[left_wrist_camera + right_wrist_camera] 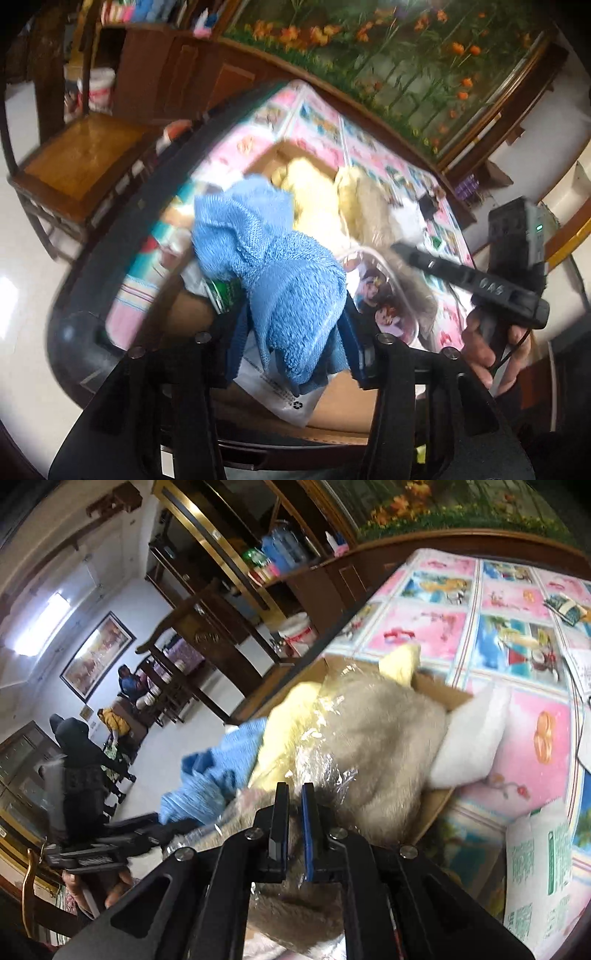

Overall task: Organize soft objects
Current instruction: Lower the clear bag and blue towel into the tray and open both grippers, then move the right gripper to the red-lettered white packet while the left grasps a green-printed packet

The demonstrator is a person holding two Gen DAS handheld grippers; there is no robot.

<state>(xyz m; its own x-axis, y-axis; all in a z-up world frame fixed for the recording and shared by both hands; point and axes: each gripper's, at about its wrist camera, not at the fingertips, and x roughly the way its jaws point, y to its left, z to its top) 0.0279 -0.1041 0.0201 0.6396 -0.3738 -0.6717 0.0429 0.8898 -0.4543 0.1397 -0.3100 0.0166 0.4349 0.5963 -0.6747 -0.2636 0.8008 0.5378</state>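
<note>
My left gripper point(295, 332) is shut on a blue towel point(273, 266), bunched and held above the table, near a cardboard box point(273, 157). The box holds a yellow soft item point(314, 199) and a grey-beige furry item wrapped in clear plastic point(373, 734). My right gripper point(294, 794) is shut on that plastic-wrapped furry item at its near end. In the left wrist view the right gripper point(402, 251) points at the furry item point(373, 206). The blue towel also shows in the right wrist view point(218, 771), left of the box. A white soft item point(469, 734) lies in the box's right corner.
The table has a pink and blue picture tablecloth point(443, 627). A white printed plastic bag point(543, 867) lies at the near right. A wooden chair point(74, 162) stands left of the table. A dark cabinet point(177, 70) lines the wall. People sit in the far room point(110, 716).
</note>
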